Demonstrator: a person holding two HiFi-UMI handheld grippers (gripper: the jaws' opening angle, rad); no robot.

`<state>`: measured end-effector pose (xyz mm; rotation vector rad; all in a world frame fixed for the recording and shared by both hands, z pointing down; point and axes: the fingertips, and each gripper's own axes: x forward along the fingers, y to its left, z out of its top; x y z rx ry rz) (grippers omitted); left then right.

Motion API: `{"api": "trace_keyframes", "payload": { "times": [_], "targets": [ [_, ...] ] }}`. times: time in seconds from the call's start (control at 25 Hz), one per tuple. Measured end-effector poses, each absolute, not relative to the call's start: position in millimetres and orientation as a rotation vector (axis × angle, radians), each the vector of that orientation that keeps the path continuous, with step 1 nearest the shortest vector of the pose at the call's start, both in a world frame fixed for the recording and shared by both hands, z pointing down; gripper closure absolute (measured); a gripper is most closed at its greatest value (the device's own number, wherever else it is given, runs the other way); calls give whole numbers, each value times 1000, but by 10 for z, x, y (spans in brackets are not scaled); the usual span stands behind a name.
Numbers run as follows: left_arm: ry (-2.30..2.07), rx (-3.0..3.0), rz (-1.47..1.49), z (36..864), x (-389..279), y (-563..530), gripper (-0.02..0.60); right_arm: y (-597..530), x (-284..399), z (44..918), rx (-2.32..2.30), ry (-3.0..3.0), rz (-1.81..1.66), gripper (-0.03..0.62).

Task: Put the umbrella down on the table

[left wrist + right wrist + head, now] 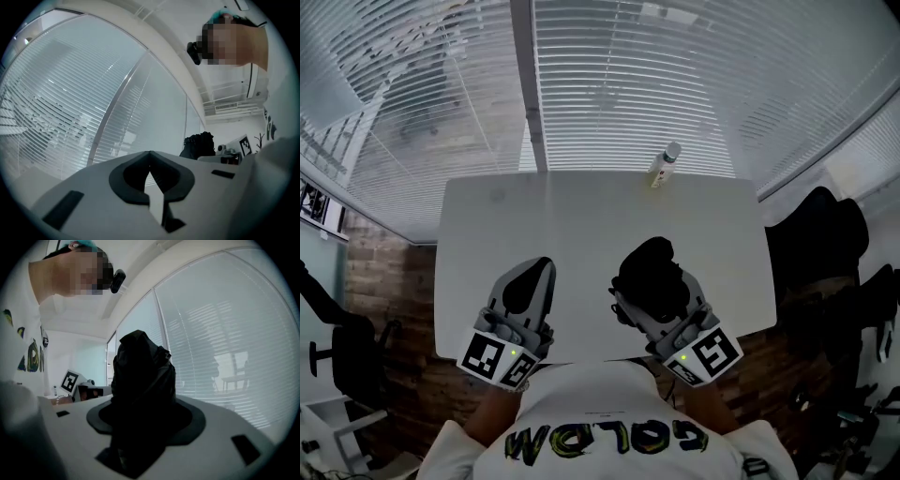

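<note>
A black folded umbrella stands up out of my right gripper, which is shut on it over the near part of the white table. In the right gripper view the umbrella fills the space between the jaws of that gripper and hides the pads. My left gripper hovers to the left of it, near the table's front edge, shut with nothing in it. In the left gripper view the tips of the left gripper meet, and the umbrella shows off to the right.
A small bottle stands at the table's far edge, against windows with white blinds. A black chair with dark things on it sits at the table's right side. Another chair is at the lower left.
</note>
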<state>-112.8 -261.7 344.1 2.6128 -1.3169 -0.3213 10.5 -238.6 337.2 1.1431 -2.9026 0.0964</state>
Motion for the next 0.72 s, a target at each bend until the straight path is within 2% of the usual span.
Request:
{"api": "trace_keyframes", "payload": {
  "times": [0.44,0.72],
  "targets": [
    [-1310,2615,-313,3444,-835,-2635,571,-2489,455,3451,1160,-2828,19,343],
    [-1313,2606,-285,3488,-828,-2658,571,-2517,414,3614,1096,-2710,-112,344]
  ]
}}
